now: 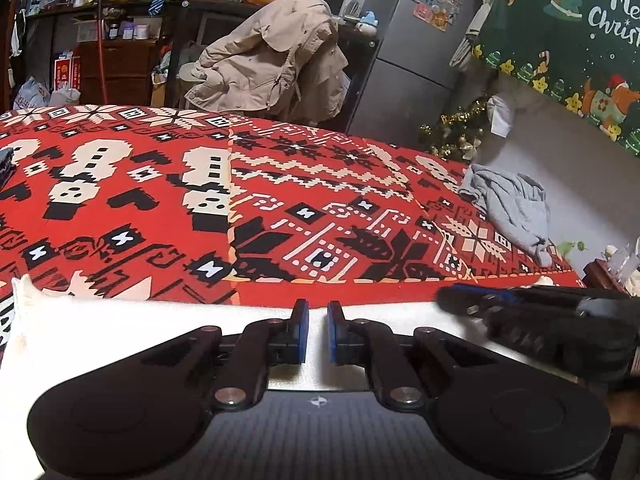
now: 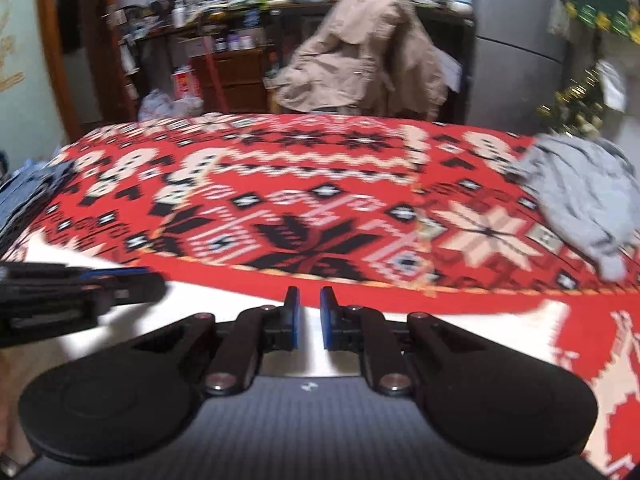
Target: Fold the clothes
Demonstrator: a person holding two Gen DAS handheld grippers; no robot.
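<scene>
Left gripper [image 1: 318, 308] and right gripper [image 2: 310, 294]: jaws standing narrowly apart, gripping nothing visible, hovering over flat white cloth [image 1: 160, 320] lying on red patterned blanket [image 1: 280, 208]; crumpled grey garment [image 1: 516, 208] lying well apart.

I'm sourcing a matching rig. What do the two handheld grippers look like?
The left gripper and right gripper look identical: matte black link arms on silver pivot bolts, two round black discs at the base, and a carbon-weave body with a small white emblem. The fingers carry blue pads. No cables, hands or sleeves show.

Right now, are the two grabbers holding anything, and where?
Cannot tell. The left gripper and right gripper sit nearly closed at the white cloth, by its far edge; no pinch is visible.
</scene>
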